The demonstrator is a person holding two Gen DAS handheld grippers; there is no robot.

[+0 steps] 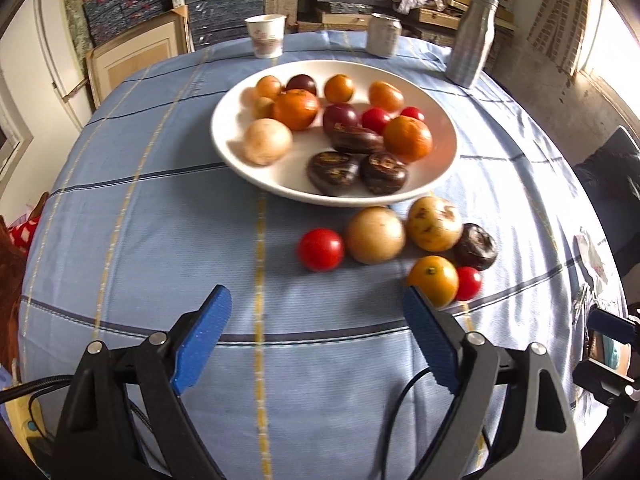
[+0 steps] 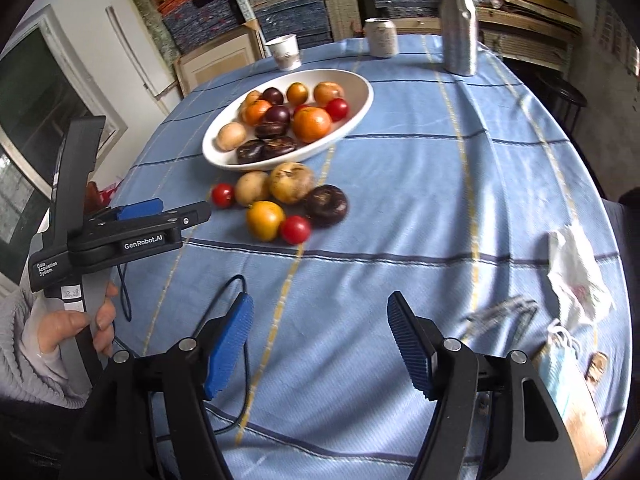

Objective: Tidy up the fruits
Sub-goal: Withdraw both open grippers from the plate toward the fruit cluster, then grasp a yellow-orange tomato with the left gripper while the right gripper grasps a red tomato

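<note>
Both hand-held grippers hang over the near part of the table with nothing between their blue pads: the left gripper (image 1: 316, 312) stands wide, its span more than enough for any single fruit, and the right gripper (image 2: 320, 320) is spread somewhat less. Beneath them the blue checked tablecloth (image 1: 160, 240) gives a flat bed on which round fruit rests without rolling. At its middle sits the white bowl (image 1: 240, 160), already loaded with oranges, dark plums and small red fruit, so it reads as the collecting place. Six loose fruits lie just in front of its rim, touching one another: two pale round ones, a dark plum (image 1: 476, 246), an orange fruit (image 1: 433, 280) beside the left gripper's right pad, and two red tomatoes, one (image 1: 321, 249) squarely ahead of the left jaws, probably the next pick.
</note>
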